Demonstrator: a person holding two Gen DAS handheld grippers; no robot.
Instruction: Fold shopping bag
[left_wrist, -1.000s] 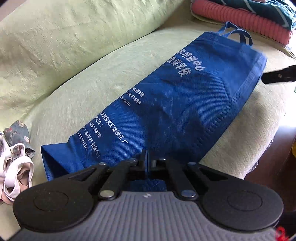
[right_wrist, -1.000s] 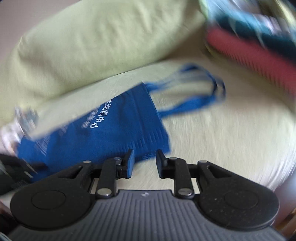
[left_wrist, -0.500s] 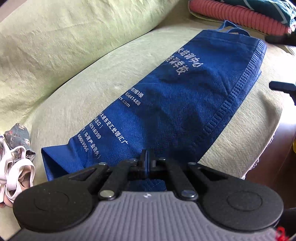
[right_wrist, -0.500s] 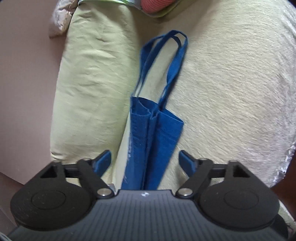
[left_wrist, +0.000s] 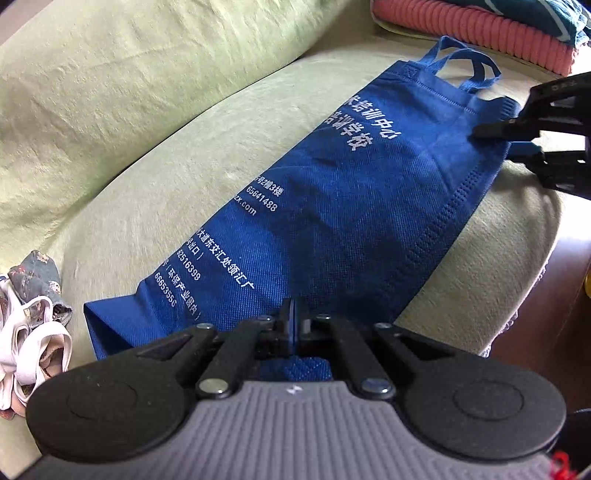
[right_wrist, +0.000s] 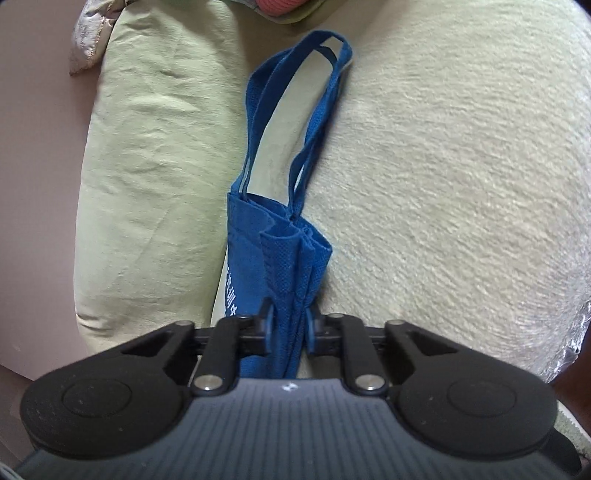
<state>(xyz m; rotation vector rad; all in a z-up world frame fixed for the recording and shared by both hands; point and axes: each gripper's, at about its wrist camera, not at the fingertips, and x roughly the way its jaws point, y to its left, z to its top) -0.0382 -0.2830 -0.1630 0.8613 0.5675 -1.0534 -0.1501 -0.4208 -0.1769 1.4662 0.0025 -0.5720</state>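
A dark blue non-woven shopping bag (left_wrist: 332, 206) with white print lies flat lengthwise on a pale green sofa seat (left_wrist: 184, 177). Its two handles (left_wrist: 461, 70) point toward the far end. My left gripper (left_wrist: 295, 325) is shut on the bag's near bottom edge. My right gripper (left_wrist: 517, 142) comes in from the right in the left wrist view, its jaws above and below the bag's top corner. In the right wrist view my right gripper (right_wrist: 290, 328) is shut on the bag's (right_wrist: 280, 258) pleated top edge, with the handles (right_wrist: 295, 110) stretching away over the seat.
A green back cushion (left_wrist: 129, 92) rises behind the seat. Folded pink and teal textiles (left_wrist: 480, 26) are stacked at the far end. A crumpled bundle of white and patterned cloth (left_wrist: 29, 325) lies at the near left. The seat's front edge drops to a dark floor (left_wrist: 554, 295).
My right gripper has moved in from open beside the bag and shut on its top edge, lifting that corner slightly. My left gripper stays shut on the bottom edge.
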